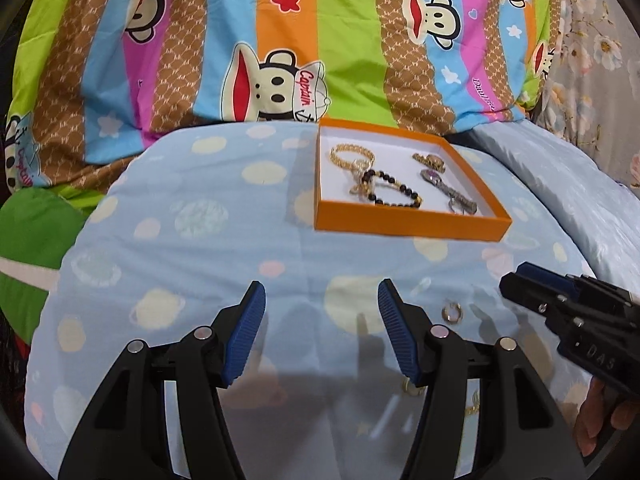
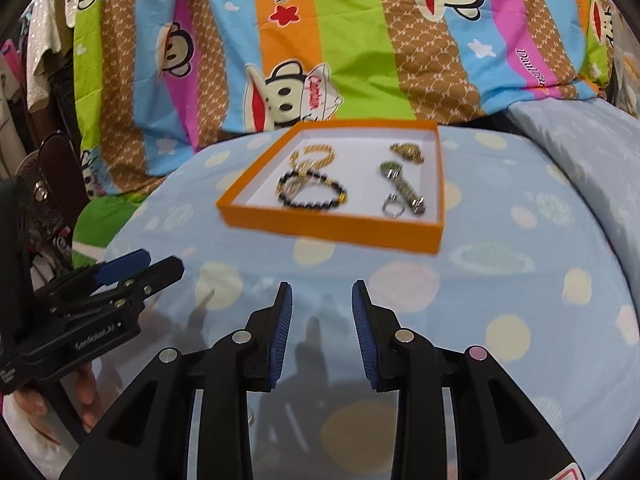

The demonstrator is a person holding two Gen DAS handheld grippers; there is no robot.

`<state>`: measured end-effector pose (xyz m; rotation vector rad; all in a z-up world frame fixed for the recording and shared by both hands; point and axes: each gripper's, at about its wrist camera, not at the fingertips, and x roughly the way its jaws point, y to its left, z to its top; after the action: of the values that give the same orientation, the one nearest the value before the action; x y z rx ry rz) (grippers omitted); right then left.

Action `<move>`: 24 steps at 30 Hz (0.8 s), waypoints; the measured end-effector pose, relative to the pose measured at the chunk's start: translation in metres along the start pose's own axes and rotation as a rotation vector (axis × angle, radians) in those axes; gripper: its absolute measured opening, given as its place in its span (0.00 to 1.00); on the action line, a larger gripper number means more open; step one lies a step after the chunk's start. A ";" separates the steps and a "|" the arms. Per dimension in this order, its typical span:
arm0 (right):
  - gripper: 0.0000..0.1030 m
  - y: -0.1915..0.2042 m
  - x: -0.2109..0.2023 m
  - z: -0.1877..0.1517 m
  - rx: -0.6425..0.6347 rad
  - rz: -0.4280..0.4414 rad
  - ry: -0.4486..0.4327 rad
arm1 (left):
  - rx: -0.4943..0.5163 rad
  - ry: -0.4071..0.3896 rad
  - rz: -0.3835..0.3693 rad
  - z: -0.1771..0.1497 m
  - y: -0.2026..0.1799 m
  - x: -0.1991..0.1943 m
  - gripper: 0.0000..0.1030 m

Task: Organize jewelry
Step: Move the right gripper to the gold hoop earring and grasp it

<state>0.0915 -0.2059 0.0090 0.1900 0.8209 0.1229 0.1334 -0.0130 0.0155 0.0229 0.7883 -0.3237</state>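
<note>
Both grippers hover low over the pale blue planet-print cushion (image 1: 192, 240), each with its jaws spread apart and nothing between them: the left gripper (image 1: 322, 328) wide, the right gripper (image 2: 322, 328) a little narrower. Behind the cushion rises a bright striped monkey-print quilt (image 1: 280, 20), which meets the cushion's far edge. Near that far edge sits the orange tray (image 1: 408, 224), white inside, with bare cushion all around its front and sides. Inside lie a gold chain bracelet (image 1: 350, 154), a black bead bracelet (image 1: 394, 188), a gold piece (image 1: 430, 160) and a silver keychain-like piece (image 1: 452, 192). A small gold ring (image 1: 452, 312) rests on the cushion just right of the left gripper, well apart from the tray.
</note>
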 end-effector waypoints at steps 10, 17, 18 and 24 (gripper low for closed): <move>0.30 0.023 0.025 -0.005 -0.049 0.002 0.065 | -0.045 0.020 0.009 -0.019 0.010 -0.006 0.55; 0.30 0.031 0.037 -0.002 -0.052 -0.016 0.093 | -0.083 0.034 -0.008 -0.025 0.020 -0.011 0.55; 0.30 0.032 0.038 -0.002 -0.055 -0.023 0.096 | -0.083 0.035 -0.009 -0.025 0.020 -0.011 0.55; 0.29 0.037 0.041 -0.002 -0.080 -0.059 0.103 | -0.057 0.039 -0.013 -0.025 0.015 -0.010 0.55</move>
<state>0.1159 -0.1624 -0.0136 0.0845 0.9219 0.1108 0.1138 0.0077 0.0030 -0.0301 0.8359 -0.3140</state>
